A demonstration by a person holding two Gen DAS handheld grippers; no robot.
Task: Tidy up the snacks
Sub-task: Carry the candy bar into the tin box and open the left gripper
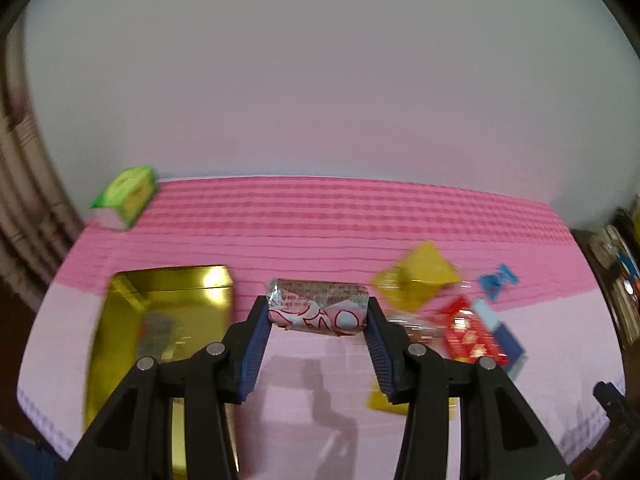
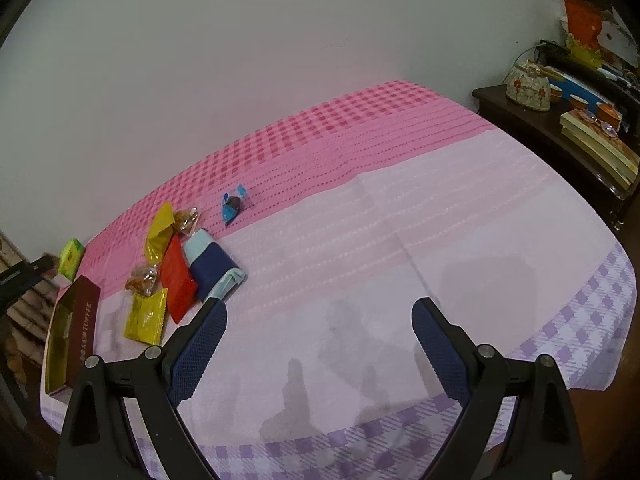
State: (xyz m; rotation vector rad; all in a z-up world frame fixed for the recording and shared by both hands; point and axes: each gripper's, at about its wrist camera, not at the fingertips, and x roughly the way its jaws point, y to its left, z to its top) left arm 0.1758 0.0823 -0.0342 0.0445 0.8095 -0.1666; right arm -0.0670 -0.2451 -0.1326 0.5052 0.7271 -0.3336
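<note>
The left tool grips a silver-and-red wrapped snack roll end to end, lifted above the bench, just right of the open gold tin. It looks light, its foil slick and crushable, so a gentle squeeze at the ends suits it. The right tool hangs open and empty, near the snack pile. Blur hides the wrapper's print.

The pink-and-lilac checked cloth-covered surface lies bare across its middle and right side, giving wide passage there. Obstacles crowd the left: an open gold-lined rectangular tin, a cluster of yellow, red and navy flat snack packets, a blue twisted candy wrapper just beyond, and a small green carton at the far edge.
</note>
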